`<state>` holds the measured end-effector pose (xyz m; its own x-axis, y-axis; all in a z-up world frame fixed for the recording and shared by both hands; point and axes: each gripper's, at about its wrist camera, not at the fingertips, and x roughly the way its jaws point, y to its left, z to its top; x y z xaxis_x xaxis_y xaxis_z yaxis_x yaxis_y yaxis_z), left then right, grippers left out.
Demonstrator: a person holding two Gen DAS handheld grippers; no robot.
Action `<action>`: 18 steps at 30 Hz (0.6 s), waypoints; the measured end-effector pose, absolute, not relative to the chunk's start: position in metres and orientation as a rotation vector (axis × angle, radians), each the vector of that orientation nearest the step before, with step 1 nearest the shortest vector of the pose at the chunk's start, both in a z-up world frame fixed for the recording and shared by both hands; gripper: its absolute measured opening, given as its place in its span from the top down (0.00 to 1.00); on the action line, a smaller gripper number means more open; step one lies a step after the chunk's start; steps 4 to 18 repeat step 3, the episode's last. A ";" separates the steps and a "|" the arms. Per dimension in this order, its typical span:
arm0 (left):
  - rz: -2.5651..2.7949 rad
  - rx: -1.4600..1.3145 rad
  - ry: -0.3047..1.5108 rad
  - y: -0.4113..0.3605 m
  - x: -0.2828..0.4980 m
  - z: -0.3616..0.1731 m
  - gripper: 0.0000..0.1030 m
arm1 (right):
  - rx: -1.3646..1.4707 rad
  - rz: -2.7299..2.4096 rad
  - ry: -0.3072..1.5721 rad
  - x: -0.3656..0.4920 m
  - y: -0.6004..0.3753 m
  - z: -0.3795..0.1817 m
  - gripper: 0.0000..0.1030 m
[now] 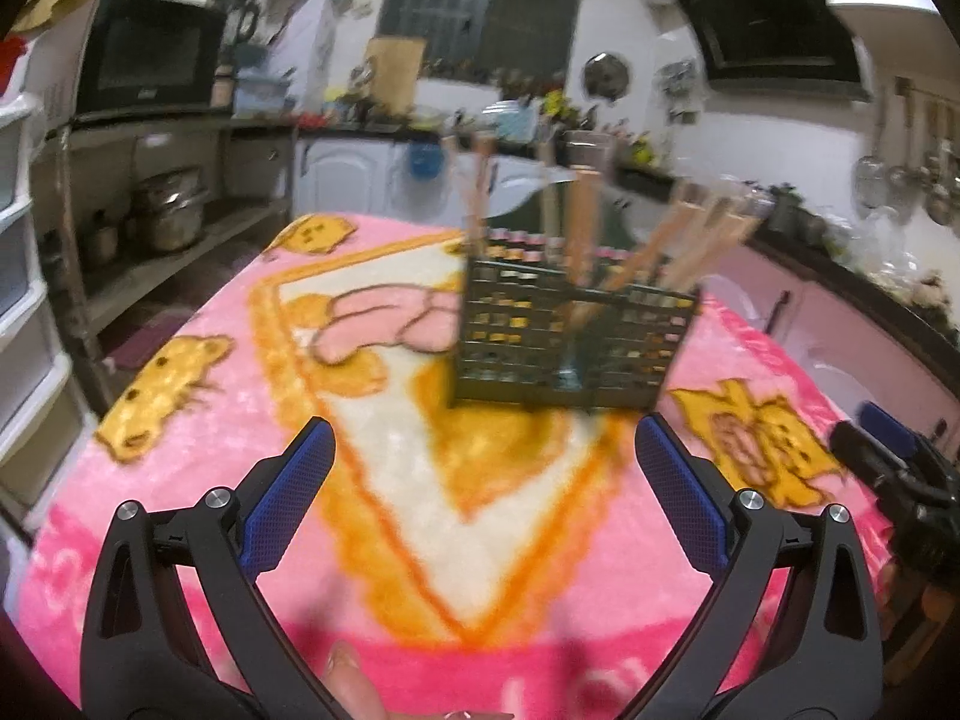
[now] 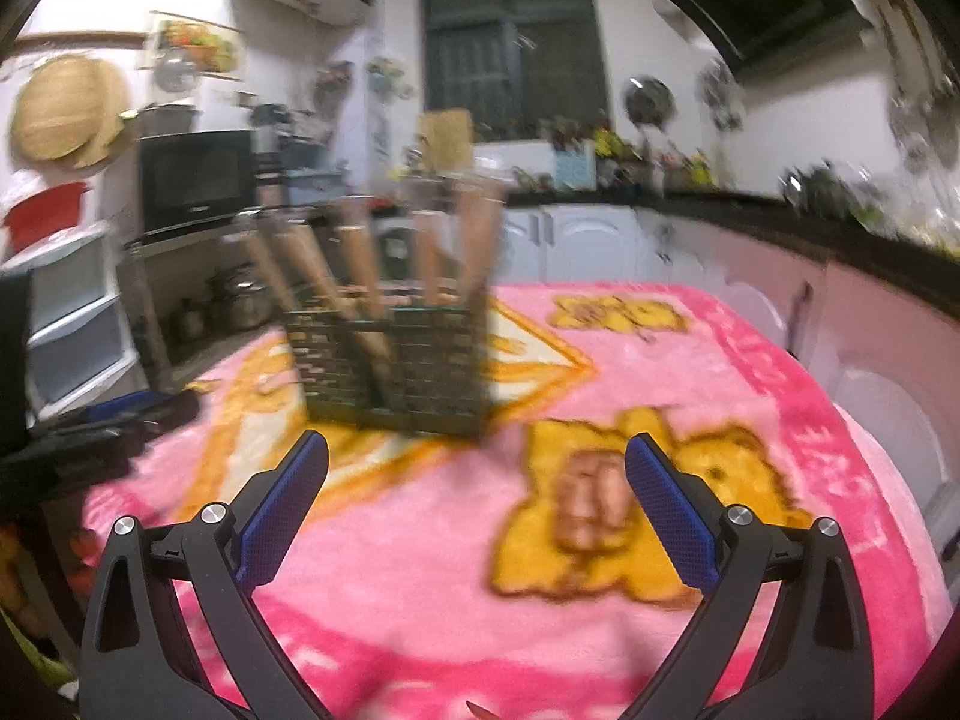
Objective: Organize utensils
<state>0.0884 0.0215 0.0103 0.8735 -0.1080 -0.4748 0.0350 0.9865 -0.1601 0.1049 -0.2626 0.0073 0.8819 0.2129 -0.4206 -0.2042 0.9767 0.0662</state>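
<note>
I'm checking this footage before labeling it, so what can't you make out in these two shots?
- Wooden-handled utensils: working ends hidden inside the green basket, both views; motion blur leaves their count unclear.
- Basket floor: hidden by its lattice walls.
- Right gripper in left view: cut off by the edge.

A pink plush blanket (image 1: 198,480) with orange and yellow cartoon figures covers the table. Beyond the blanket's far edge stand white cabinets (image 1: 348,174) under a dark countertop, and above them a dark window (image 1: 480,0). Left of the blanket, a black microwave (image 1: 150,54) sits on a shelf, with metal pots (image 1: 168,210) on a lower shelf beneath it and white plastic drawers (image 1: 24,276) nearer the viewer. Above the blanket's right side hangs a black range hood (image 1: 774,12). A straw hat (image 2: 66,108) hangs on the wall, left of the microwave.
</note>
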 end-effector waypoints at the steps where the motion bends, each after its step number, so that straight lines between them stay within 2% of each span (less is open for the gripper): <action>1: -0.035 -0.157 0.529 0.036 0.098 0.015 0.10 | 0.011 0.161 0.491 0.120 -0.278 0.008 0.06; 3: 0.061 -0.132 0.606 0.056 0.121 0.016 0.10 | -0.007 0.091 0.543 0.136 -0.293 0.007 0.06; 18: 0.061 -0.132 0.606 0.056 0.121 0.016 0.10 | -0.007 0.091 0.543 0.136 -0.293 0.007 0.06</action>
